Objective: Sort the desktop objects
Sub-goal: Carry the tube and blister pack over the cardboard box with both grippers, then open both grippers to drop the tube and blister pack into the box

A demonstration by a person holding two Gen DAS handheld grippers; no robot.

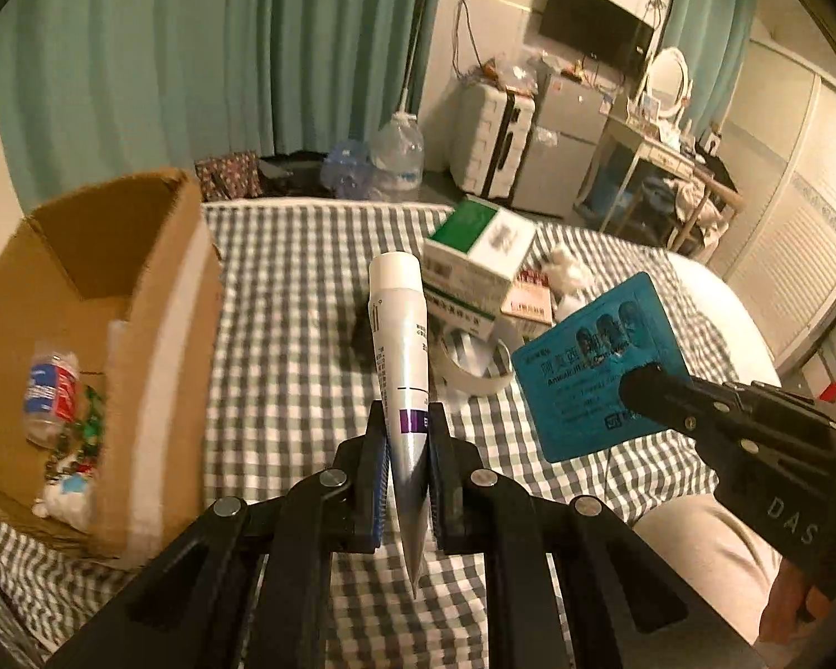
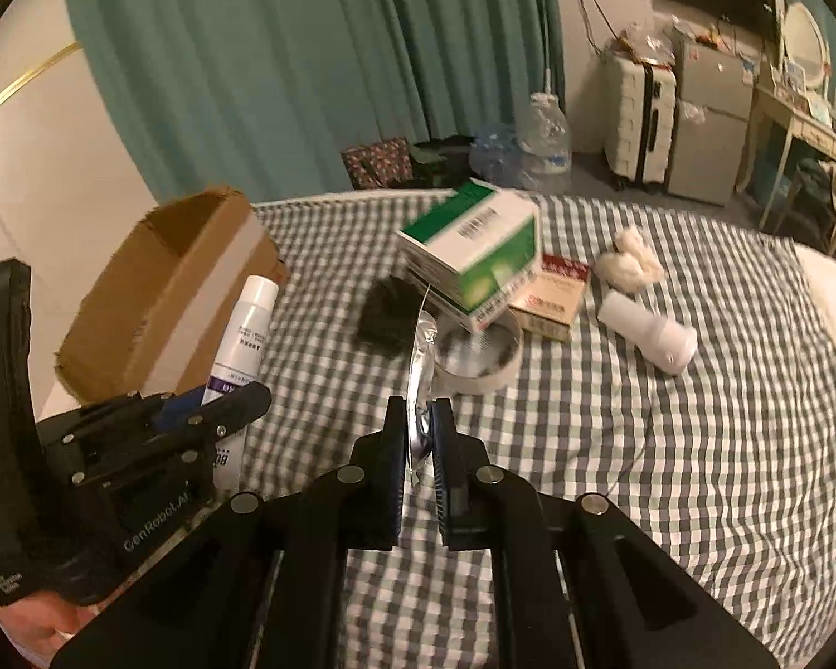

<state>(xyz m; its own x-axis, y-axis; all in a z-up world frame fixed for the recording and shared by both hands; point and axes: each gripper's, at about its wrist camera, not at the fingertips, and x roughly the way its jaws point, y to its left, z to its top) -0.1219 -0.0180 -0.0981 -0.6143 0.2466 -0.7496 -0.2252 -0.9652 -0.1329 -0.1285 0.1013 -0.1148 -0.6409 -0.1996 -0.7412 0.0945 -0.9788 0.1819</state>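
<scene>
Tube (image 1: 398,334) clamped at its crimped end in L gripper (image 1: 408,440), long axis toward 12, carton (image 1: 156,345) at 9–10 o'clock and nearer this hand; R gripper (image 2: 418,423) pinches blue blister card (image 1: 602,368) at 3.

Three boxes (image 2: 474,256), one tube (image 1: 398,345)
</scene>
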